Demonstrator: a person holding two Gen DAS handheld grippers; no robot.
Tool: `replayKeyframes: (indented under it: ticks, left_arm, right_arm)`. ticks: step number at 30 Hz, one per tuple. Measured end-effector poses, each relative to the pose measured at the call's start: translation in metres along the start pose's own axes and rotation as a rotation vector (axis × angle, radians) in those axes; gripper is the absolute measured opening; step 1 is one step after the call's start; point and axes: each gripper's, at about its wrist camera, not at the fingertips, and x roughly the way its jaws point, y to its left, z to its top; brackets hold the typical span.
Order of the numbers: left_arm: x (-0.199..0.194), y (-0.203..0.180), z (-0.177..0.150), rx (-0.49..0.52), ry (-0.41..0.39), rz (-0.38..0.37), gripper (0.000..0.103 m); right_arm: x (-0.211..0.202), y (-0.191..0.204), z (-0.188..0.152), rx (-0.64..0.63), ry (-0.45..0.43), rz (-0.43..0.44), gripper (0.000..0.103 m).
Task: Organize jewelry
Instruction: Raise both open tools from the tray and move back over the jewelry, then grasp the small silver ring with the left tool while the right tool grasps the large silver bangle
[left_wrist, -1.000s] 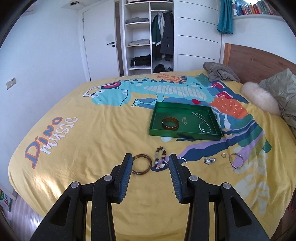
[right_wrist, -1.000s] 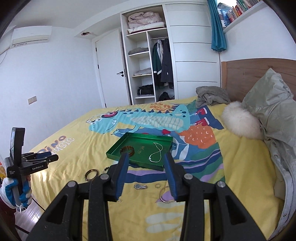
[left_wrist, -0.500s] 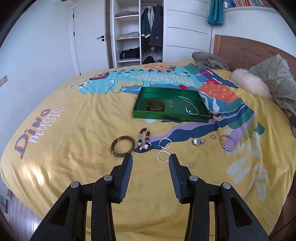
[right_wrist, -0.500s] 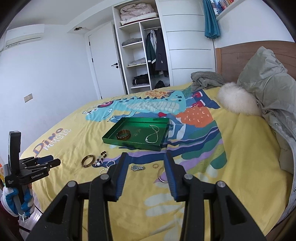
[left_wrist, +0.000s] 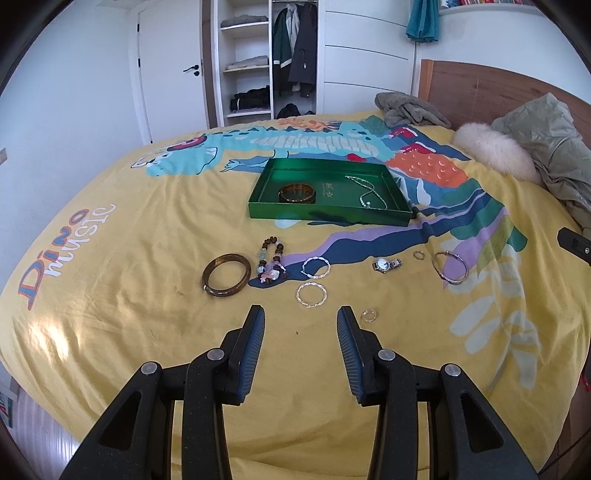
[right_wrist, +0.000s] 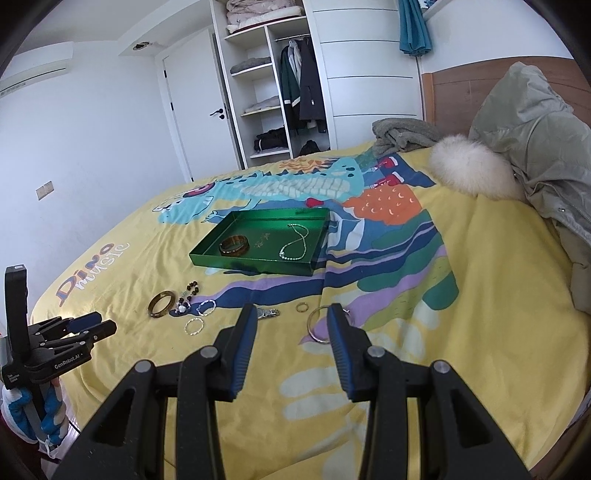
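A yellow bedspread (left_wrist: 147, 229) carries a green tray (left_wrist: 325, 216), loose bracelets (left_wrist: 226, 274), rings (left_wrist: 368, 315) and a watch (left_wrist: 384, 264).

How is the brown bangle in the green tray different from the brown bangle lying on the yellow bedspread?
The brown bangle in the green tray has a broad, flat-sided band; the brown bangle on the yellow bedspread is a slimmer, rounded ring. The first sits inside the green tray, already sorted; the second lies loose beside the beaded bracelet. Both are amber-brown, glossy and lying flat.

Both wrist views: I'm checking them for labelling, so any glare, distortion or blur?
Left wrist view: fisheye bends the bed; sun patch at left; jewelry sharp. Right wrist view: same curvature, green tray reflects, no blur.
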Motion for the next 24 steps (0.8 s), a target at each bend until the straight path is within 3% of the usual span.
replayKeyframes:
  ticks: [24]
  left_arm:
    - [0.039,-0.019,-0.005,0.079,0.03,-0.018,0.041]
  right_arm:
    - [0.059,-0.014,-0.021,0.044,0.099,-0.032,0.038]
